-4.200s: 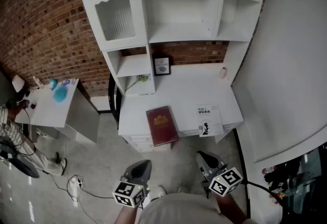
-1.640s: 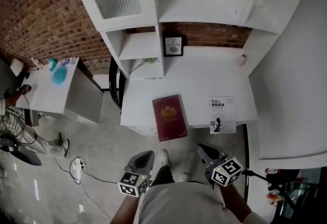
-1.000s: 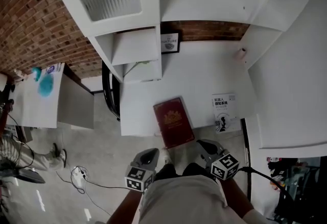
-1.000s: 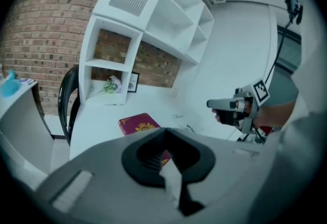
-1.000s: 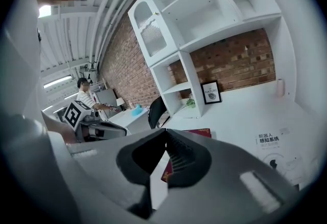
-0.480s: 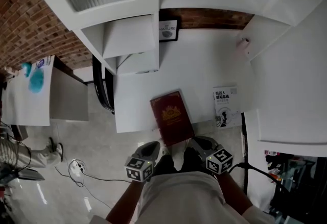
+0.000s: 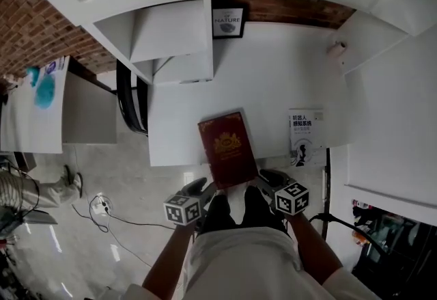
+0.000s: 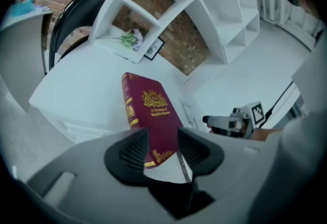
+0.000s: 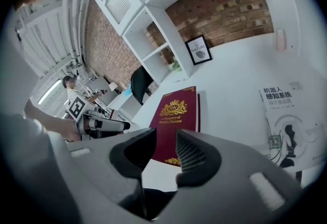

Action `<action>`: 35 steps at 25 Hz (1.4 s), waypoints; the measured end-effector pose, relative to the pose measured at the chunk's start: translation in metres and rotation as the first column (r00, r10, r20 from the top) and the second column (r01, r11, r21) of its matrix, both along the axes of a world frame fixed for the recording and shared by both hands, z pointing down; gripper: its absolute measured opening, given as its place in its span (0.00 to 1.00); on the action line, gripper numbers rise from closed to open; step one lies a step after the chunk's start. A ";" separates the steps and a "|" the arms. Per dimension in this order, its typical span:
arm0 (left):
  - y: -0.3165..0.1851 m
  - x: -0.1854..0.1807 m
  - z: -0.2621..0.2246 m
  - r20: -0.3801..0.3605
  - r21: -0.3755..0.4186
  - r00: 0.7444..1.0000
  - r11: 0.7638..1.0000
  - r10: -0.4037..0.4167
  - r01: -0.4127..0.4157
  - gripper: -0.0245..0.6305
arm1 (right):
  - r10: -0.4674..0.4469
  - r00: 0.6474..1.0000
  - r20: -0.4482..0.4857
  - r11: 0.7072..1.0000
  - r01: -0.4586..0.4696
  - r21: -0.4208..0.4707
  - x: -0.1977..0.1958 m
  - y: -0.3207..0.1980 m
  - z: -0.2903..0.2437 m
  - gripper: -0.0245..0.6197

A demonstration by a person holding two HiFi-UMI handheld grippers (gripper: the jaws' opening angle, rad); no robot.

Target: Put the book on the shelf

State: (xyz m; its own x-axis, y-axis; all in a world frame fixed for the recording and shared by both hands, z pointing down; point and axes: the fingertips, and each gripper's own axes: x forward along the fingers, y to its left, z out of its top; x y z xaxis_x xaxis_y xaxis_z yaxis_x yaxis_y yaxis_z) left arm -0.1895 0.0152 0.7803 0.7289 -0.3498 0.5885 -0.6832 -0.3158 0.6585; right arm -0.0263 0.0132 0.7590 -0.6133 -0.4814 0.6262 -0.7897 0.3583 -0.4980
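Observation:
A dark red hardback book (image 7: 227, 148) with gold print lies flat on the white desk (image 7: 273, 80), its near end jutting over the front edge. My left gripper (image 7: 203, 187) is at the book's near left corner and my right gripper (image 7: 265, 178) at its near right corner. In the left gripper view the book (image 8: 148, 108) shows in the gap of the opening jaws (image 8: 162, 149), and no pad presses on it. From the right gripper view, the book (image 9: 179, 110) lies just beyond the opening jaws (image 9: 164, 152). The white shelf unit (image 7: 171, 25) rises behind the desk.
A white paperback (image 7: 305, 136) lies to the right of the red book. A framed picture (image 7: 227, 22) leans on the brick wall at the back, and a small pink bottle (image 7: 336, 48) stands at the back right. A black chair (image 7: 126, 97) and a side table (image 7: 41, 87) are at the left.
The view has closed in on the desk. Both grippers have come forward from below the desk edge to the book's near corners, and their jaws have parted from shut.

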 end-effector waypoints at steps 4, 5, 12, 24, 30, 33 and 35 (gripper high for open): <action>-0.005 -0.001 0.028 -0.054 -0.104 0.997 0.993 -0.059 0.053 0.40 | 0.008 1.000 0.022 0.994 -0.006 -0.110 0.009 0.000 0.037 0.32; -0.006 -0.001 0.035 -0.070 -0.132 0.995 0.989 -0.070 0.061 0.43 | 0.020 0.999 0.041 0.989 -0.014 -0.144 0.010 0.001 0.047 0.35; -0.005 0.010 0.077 -0.266 -0.324 0.954 0.945 -0.142 0.050 0.64 | 0.130 0.967 0.221 0.923 -0.036 -0.382 0.007 0.002 0.101 0.60; 0.000 0.044 0.105 -0.478 -0.404 0.869 0.911 -0.131 -0.085 0.74 | 0.186 0.843 0.504 0.857 0.112 -0.504 -0.027 -0.002 0.127 0.68; -0.005 0.048 0.113 -0.533 -0.420 0.822 0.906 -0.201 -0.050 0.54 | 0.198 0.769 0.607 0.859 0.162 -0.486 -0.042 -0.004 0.128 0.50; -0.005 0.047 0.111 -0.529 -0.410 0.823 0.912 -0.208 -0.033 0.47 | 0.197 0.754 0.627 0.865 0.168 -0.473 -0.042 -0.003 0.124 0.48; -0.005 0.046 0.103 -0.533 -0.394 0.823 0.918 -0.198 -0.035 0.45 | 0.193 0.741 0.643 0.873 0.169 -0.458 -0.041 -0.005 0.117 0.46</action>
State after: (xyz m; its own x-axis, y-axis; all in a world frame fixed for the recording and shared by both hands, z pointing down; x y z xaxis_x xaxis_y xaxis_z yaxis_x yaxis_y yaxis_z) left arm -0.1436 0.0098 0.8831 0.9457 -0.2636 0.1901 -0.1776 0.0707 0.9816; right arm -0.0673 0.0086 0.8757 -0.9428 -0.2581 0.2109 -0.2014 -0.0632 -0.9775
